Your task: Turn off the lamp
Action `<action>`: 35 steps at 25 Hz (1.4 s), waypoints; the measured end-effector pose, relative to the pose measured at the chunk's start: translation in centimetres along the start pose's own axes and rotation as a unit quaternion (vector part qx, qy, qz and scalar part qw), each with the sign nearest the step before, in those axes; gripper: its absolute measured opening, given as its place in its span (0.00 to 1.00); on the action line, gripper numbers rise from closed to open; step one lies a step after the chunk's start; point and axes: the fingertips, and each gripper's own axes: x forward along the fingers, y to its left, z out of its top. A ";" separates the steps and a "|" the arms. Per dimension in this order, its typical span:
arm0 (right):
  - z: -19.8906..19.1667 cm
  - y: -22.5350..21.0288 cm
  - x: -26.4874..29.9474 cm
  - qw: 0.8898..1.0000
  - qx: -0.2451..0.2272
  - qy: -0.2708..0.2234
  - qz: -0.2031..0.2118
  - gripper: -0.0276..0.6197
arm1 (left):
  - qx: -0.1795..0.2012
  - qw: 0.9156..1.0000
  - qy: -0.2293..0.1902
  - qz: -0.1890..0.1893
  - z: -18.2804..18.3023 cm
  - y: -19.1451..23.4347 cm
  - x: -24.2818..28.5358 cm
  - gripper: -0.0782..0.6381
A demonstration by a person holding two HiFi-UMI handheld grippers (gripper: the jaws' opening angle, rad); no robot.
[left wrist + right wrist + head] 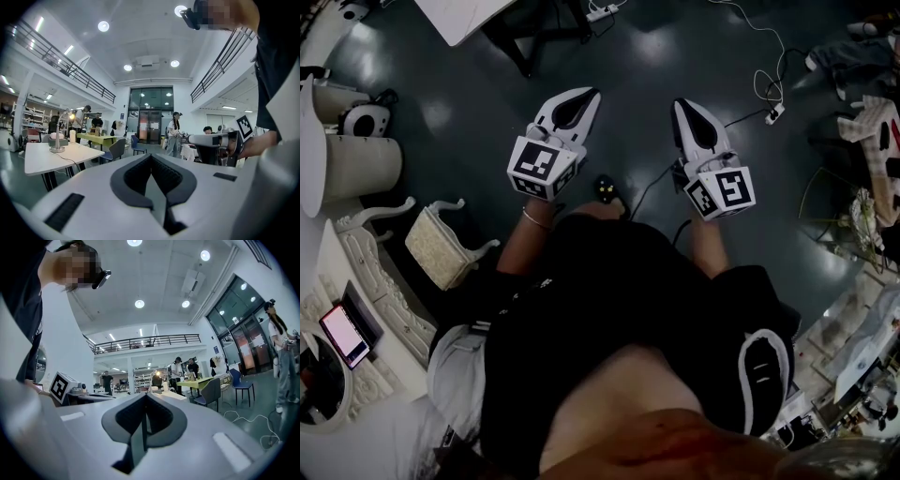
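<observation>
Currently, left tongs (151, 159) and right tongs (145, 398) are shut on nothing. Lit lamp (59, 135) is seen far-left on a desk (37, 161), well apart; left tongs judged nearer.

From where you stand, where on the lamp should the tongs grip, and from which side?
On the lamp, likely the thin upright stem, just above the round base, coming in level from this near side of the table: the stem is slim; the base is wide and flat. No switch shows from here.
</observation>
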 end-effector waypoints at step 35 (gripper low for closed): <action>1.2 -5.6 5.1 1.000 -0.004 0.011 0.017 0.04 | -0.018 0.999 -0.027 0.010 1.2 3.3 6.5 0.12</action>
